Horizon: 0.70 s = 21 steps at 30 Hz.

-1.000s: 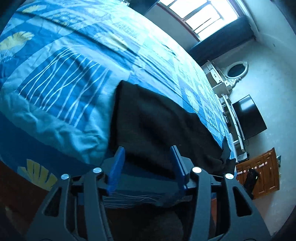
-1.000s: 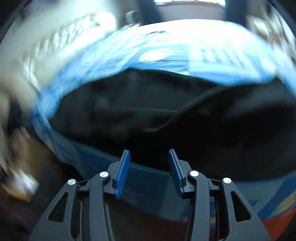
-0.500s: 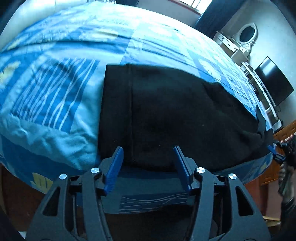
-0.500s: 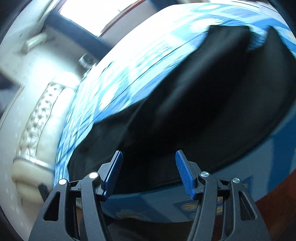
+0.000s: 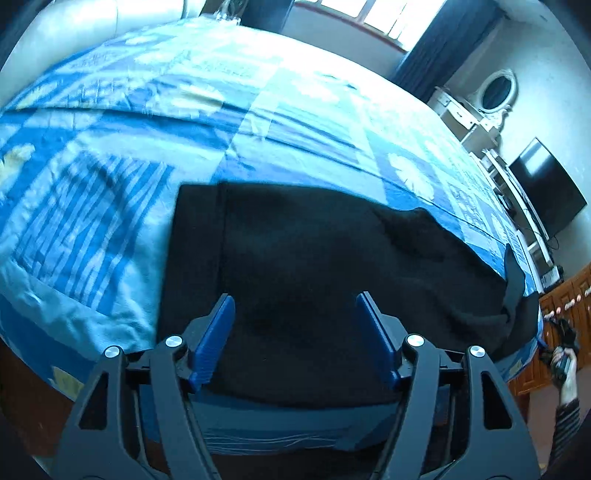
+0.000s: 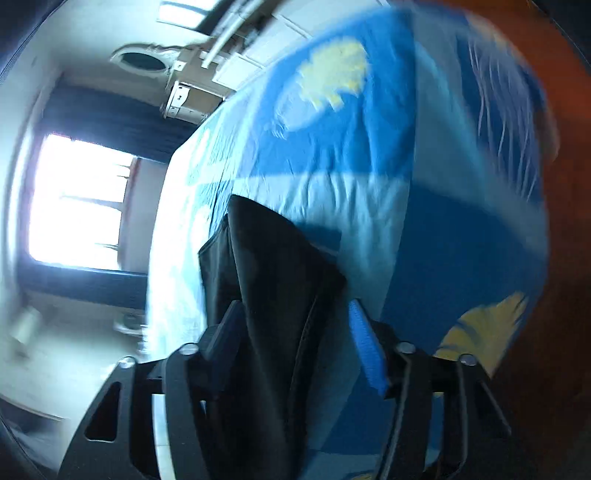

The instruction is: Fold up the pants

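Observation:
Black pants [image 5: 314,240] lie flat across the near side of the bed's blue patterned cover [image 5: 110,184]. One end falls over the bed's right edge. My left gripper [image 5: 294,297] hovers over the pants' near edge by their left end. Its jaws are opening and nothing is pinched between its blue pads. In the blurred, rolled right wrist view, the pants' other end [image 6: 273,258] runs between the fingers of my right gripper [image 6: 294,303]. Its jaws are closing, and a gap still shows beside the blue pad [image 6: 365,347]. A hand [image 5: 567,386] carries that gripper at the far right.
A white dresser with an oval mirror [image 5: 495,88], a dark TV [image 5: 546,195] and a wooden cabinet [image 5: 576,295] stand past the bed's right side. Behind the bed are a window [image 5: 376,18] and a pale headboard [image 5: 74,29]. The bed's front edge drops to a reddish floor.
The left gripper swung round to face the pants squarely and its jaws widened. The right gripper rolled hard and swept along the pants to their end at the bed's corner.

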Motion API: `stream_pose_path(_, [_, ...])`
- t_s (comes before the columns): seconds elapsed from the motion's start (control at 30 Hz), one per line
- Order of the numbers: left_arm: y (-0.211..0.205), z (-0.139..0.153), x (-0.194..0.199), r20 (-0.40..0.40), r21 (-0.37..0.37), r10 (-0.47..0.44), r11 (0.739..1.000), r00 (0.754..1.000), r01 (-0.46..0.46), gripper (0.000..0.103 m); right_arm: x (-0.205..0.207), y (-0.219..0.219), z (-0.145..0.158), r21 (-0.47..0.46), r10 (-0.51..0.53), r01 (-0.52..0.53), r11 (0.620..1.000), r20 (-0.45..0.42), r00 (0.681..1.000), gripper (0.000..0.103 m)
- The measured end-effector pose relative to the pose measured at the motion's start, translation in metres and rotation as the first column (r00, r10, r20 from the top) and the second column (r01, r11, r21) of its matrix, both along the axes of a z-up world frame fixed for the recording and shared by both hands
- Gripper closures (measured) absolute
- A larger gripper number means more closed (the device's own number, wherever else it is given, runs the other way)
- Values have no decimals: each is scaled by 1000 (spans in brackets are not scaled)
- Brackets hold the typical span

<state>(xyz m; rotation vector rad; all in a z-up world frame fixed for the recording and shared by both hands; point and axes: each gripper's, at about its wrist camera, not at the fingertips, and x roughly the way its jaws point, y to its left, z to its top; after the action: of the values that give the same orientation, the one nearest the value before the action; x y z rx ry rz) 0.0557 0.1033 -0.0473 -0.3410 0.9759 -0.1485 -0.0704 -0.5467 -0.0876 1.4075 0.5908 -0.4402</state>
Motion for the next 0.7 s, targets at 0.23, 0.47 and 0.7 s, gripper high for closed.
stream_pose_path(0.23, [-5,-18,6,-40,-4,47,999,998,-47,33,1,-3,-38,153,-122,101,983,135,983,48])
stream_pose_path(0.47, [-3,-23,6,-49,-22,72,997,996,-73,30,-13,-9,-62,323,-268,177,930,264,926,78])
stream_pose_path(0.7, [-10,-24,7,-43,6,78,997,996,-78,23,-42,-19,-18,14,-214,215,976,181,960,97])
